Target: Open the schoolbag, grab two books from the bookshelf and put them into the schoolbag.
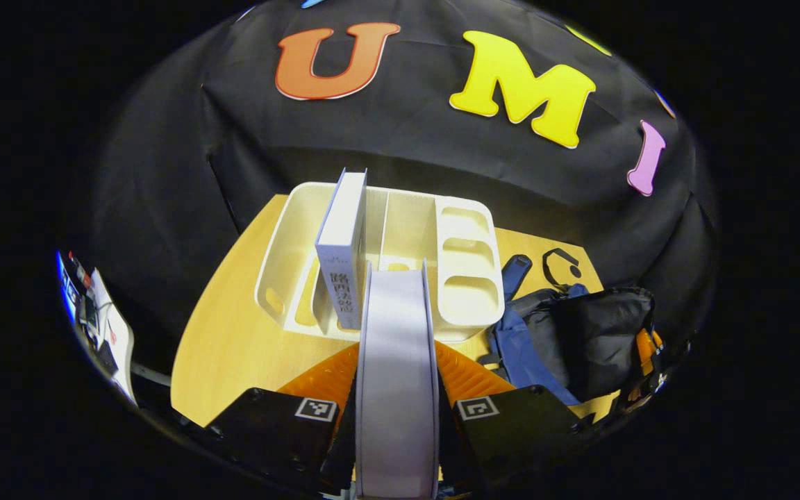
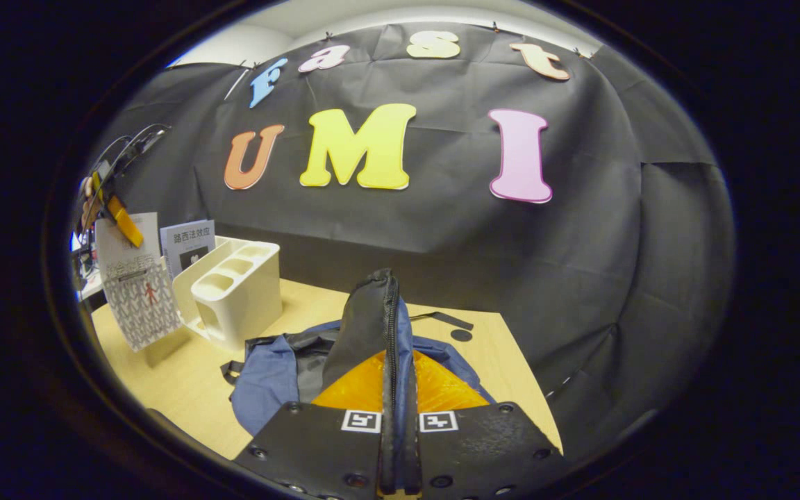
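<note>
My left gripper (image 1: 396, 351) is shut on a pale book (image 1: 398, 389), held spine-up in front of the white bookshelf (image 1: 466, 278). A second white book (image 1: 342, 243) stands upright in a shelf slot. The blue and black schoolbag (image 1: 580, 340) lies to the right of the shelf. My right gripper (image 2: 393, 368) is shut on the schoolbag's zippered edge (image 2: 387, 312) and holds it lifted above the bag's body (image 2: 268, 375). Far left in the right gripper view, the left gripper (image 2: 117, 221) holds the patterned book (image 2: 139, 298) beside the bookshelf (image 2: 233, 292).
Shelf and bag rest on a light wooden table (image 1: 233, 347) backed by the black cloth wall. The standing book (image 2: 188, 243) rises behind the shelf. Bag straps (image 1: 514, 274) trail toward the table's far edge. Clutter and cables (image 1: 94, 312) sit off the table's left side.
</note>
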Demonstrator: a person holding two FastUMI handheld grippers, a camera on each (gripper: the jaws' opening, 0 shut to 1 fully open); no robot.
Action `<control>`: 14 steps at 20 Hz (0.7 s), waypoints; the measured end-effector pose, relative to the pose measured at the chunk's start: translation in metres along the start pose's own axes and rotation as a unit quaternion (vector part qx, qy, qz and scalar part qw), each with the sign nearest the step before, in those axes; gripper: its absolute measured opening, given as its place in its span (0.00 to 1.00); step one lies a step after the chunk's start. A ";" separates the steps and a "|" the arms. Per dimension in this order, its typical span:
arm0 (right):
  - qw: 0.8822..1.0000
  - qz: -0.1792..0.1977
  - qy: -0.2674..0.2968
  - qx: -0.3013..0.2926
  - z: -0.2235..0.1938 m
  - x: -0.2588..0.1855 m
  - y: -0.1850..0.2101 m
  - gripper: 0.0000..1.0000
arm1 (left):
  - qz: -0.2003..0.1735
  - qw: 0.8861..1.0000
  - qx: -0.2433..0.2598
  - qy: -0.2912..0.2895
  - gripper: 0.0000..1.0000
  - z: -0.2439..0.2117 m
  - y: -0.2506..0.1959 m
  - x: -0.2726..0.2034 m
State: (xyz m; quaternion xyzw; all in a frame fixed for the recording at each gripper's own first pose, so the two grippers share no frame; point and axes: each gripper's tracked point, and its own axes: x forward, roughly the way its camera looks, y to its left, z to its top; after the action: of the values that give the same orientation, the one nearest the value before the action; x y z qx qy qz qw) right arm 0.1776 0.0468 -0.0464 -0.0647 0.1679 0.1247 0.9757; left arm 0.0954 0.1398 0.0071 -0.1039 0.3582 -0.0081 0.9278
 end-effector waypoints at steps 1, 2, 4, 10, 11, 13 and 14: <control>1.000 -0.001 0.000 -0.002 0.002 0.001 0.001 0.05 | -0.013 1.000 -0.016 0.000 0.48 -0.006 -0.002 -0.003; 1.000 -0.002 0.000 -0.005 0.002 0.002 0.002 0.05 | -0.025 0.999 -0.033 -0.002 0.48 -0.013 -0.002 -0.005; 1.000 -0.004 0.001 -0.011 0.006 0.002 0.002 0.05 | -0.050 0.997 -0.066 -0.007 0.49 -0.023 -0.003 -0.005; 1.000 -0.008 0.001 -0.012 0.020 0.000 0.001 0.05 | -0.134 0.976 -0.171 -0.024 0.45 -0.040 -0.037 0.000; 1.000 -0.009 0.001 -0.014 0.024 -0.001 -0.001 0.05 | -0.158 0.970 -0.185 -0.027 0.49 -0.040 -0.049 -0.001; 1.000 -0.011 -0.002 -0.015 0.031 -0.003 -0.003 0.05 | -0.194 0.959 -0.205 -0.034 0.49 -0.040 -0.070 -0.002; 1.000 -0.011 -0.005 -0.017 0.036 -0.004 -0.004 0.05 | -0.207 0.955 -0.210 -0.038 0.48 -0.039 -0.081 -0.001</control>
State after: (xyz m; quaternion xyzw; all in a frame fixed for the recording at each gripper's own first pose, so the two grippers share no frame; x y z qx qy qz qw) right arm 0.1867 0.0482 -0.0110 -0.0820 0.1601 0.1172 0.9767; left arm 0.0729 0.0533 -0.0043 -0.3686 0.2874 -0.1204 0.8758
